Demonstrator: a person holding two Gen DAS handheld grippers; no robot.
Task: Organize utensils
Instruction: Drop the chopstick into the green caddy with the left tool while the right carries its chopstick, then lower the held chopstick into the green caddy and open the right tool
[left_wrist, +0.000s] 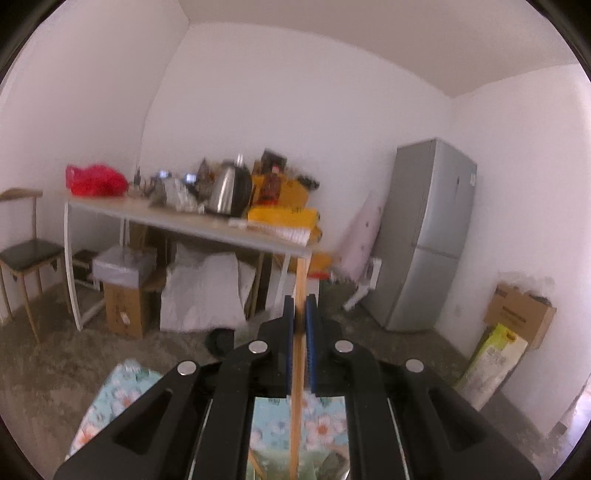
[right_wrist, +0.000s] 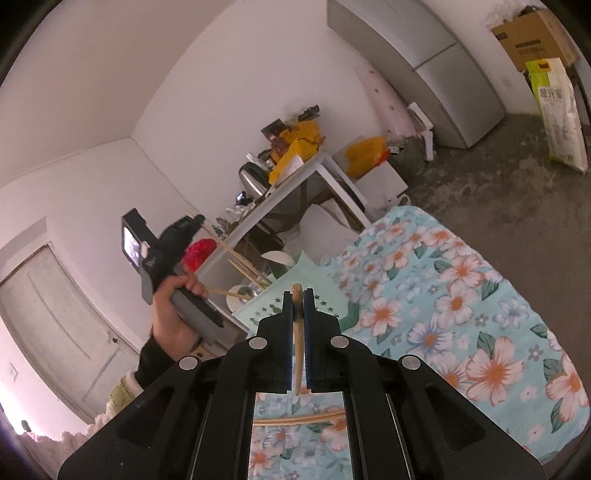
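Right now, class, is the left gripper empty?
No: the left gripper has its fingers closed on a wooden chopstick.

A lived-in room of a home, used partly for storage. The landmark is a long white table (left_wrist: 221, 227) against the white wall, crowded with a steel kettle (left_wrist: 229, 192). A grey two-door fridge (left_wrist: 432, 236) stands well right of it, a wooden chair (left_wrist: 26, 254) left, cardboard boxes (left_wrist: 123, 306) beneath.
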